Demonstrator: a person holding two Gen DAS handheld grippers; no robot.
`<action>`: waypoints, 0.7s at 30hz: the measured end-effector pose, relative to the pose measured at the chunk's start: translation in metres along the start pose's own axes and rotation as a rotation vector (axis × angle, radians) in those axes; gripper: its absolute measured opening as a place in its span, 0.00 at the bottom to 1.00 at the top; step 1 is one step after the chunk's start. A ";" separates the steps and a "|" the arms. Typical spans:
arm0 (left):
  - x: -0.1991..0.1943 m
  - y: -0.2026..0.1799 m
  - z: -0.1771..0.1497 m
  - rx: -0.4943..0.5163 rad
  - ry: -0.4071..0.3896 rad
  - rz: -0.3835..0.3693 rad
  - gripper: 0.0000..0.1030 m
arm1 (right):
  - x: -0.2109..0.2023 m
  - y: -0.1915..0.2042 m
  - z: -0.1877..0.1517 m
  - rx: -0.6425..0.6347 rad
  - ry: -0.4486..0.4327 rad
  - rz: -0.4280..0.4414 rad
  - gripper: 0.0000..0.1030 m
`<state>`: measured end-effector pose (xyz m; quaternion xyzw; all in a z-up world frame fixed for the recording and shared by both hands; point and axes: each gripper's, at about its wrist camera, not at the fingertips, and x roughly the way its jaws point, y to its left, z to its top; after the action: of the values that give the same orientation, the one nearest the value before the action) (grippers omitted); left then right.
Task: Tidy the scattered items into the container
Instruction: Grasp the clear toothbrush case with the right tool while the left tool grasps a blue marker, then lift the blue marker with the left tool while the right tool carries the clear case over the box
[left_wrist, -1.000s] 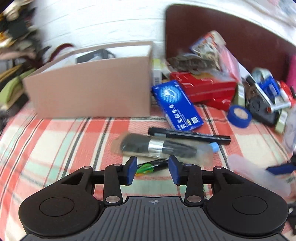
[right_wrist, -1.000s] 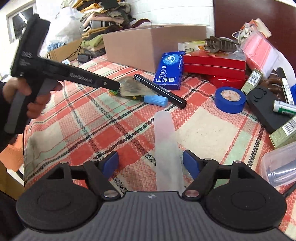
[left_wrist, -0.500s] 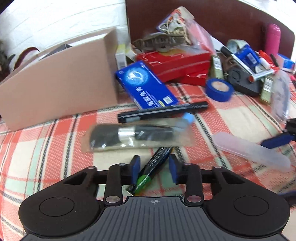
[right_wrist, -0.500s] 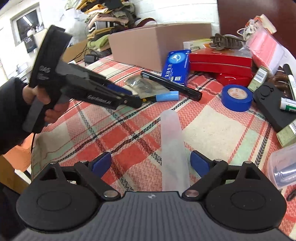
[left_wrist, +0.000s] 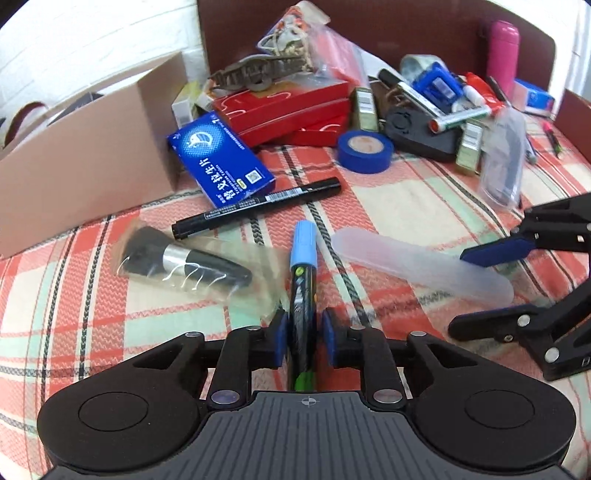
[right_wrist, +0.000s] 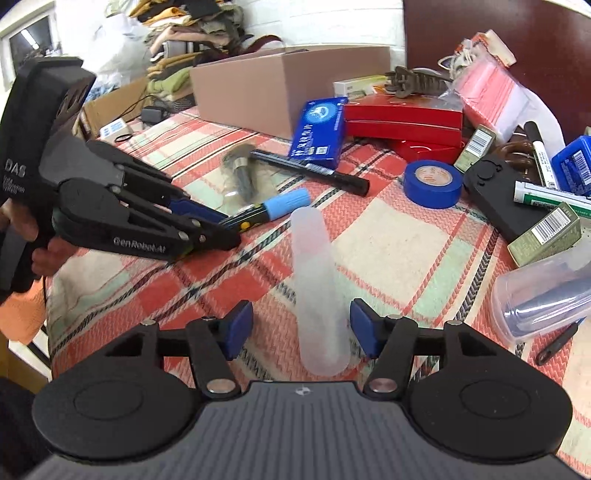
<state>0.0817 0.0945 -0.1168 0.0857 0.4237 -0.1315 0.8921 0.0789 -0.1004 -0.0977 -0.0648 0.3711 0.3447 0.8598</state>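
My left gripper (left_wrist: 303, 341) is shut on a black marker with a light blue cap (left_wrist: 303, 273), which points away along the fingers; it also shows in the right wrist view (right_wrist: 273, 208). My right gripper (right_wrist: 301, 328) is open, its jaws either side of a frosted plastic case (right_wrist: 317, 291) lying on the plaid cloth; the case also shows in the left wrist view (left_wrist: 421, 266). The cardboard box (left_wrist: 81, 147) stands at the back left, also in the right wrist view (right_wrist: 280, 88).
A bagged makeup brush (left_wrist: 184, 262), a black pen (left_wrist: 258, 210), a blue card box (left_wrist: 221, 162), red boxes (left_wrist: 288, 110), blue tape (left_wrist: 365, 149) and a clutter of markers and small boxes (left_wrist: 443, 110) lie on the cloth. A clear tub (right_wrist: 546, 295) sits at my right.
My left gripper closed on the blue-capped marker and swung it to point straight ahead, clear of the bagged brush. My right gripper stayed open around the frosted case.
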 end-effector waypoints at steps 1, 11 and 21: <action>0.002 0.000 0.002 -0.007 0.001 0.000 0.36 | 0.002 0.000 0.002 -0.001 0.001 -0.006 0.62; 0.007 -0.006 0.010 -0.022 0.022 0.013 0.11 | 0.013 0.005 0.009 -0.098 0.012 -0.059 0.32; 0.009 -0.015 0.006 -0.023 0.006 0.037 0.28 | 0.015 0.005 0.011 -0.087 0.012 -0.051 0.33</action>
<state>0.0871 0.0766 -0.1205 0.0839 0.4262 -0.1098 0.8940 0.0893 -0.0848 -0.0995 -0.1139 0.3590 0.3380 0.8625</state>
